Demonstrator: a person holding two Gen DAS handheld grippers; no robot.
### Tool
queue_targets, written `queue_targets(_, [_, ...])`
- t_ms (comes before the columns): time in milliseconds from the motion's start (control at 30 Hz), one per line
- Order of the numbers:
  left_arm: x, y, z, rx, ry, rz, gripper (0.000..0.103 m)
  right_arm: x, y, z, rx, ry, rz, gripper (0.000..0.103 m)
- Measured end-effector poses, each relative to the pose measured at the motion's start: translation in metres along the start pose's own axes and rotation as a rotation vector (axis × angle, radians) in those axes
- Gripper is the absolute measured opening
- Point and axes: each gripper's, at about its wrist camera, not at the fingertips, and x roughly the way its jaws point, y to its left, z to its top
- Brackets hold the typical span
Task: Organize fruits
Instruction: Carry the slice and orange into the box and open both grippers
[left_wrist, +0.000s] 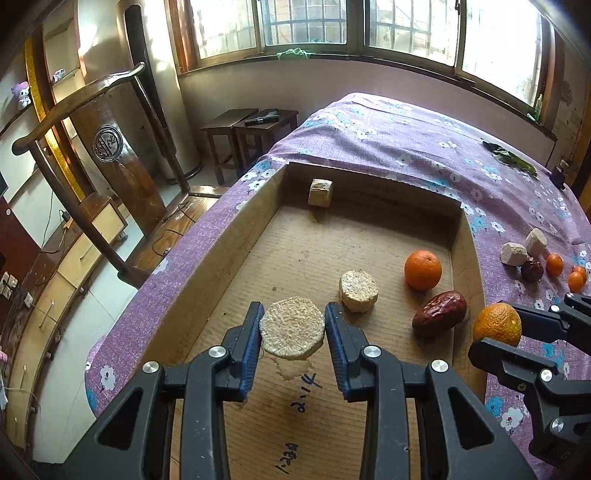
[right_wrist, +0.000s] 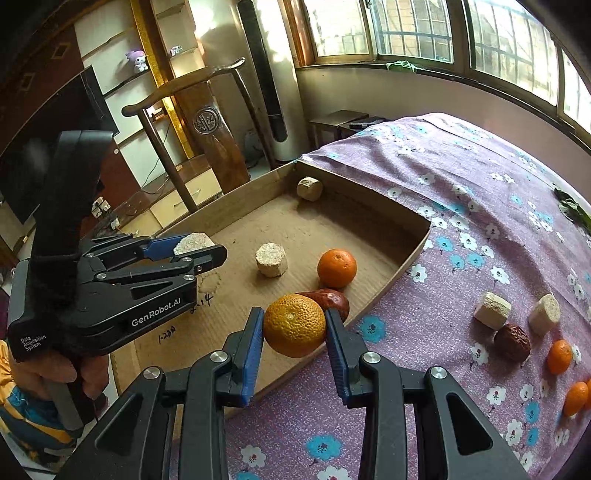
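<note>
My left gripper (left_wrist: 293, 325) is shut on a beige round puck (left_wrist: 292, 328) and holds it above the floor of a shallow cardboard box (left_wrist: 229, 251). In the box lie another beige puck (left_wrist: 358, 290), an orange (left_wrist: 423, 269), a red date (left_wrist: 439, 314) and a beige cube (left_wrist: 320, 192) at the far end. My right gripper (right_wrist: 294, 326) is shut on a mandarin (right_wrist: 294, 325) over the box's near right edge (right_wrist: 391, 277). It also shows in the left wrist view (left_wrist: 498, 332).
The box sits on a purple flowered cloth (right_wrist: 461, 177). On the cloth to the right lie two beige chunks (right_wrist: 491, 304), a dark date (right_wrist: 511, 343) and several small mandarins (right_wrist: 559, 356). A green leaf (right_wrist: 570, 210) lies farther back. A wooden chair (left_wrist: 92, 147) stands left.
</note>
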Motion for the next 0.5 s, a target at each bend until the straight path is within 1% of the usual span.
queue_targets(333, [0.008, 0.003, 0.003, -0.006, 0.021, -0.002, 0.033, 0.028, 0.009, 0.006, -0.032, 0.054, 0.024, 0.037])
queue_targets(500, [0.014, 0.006, 0.001, -0.013, 0.036, 0.009, 0.033, 0.043, 0.017, 0.006, -0.056, 0.085, 0.032, 0.037])
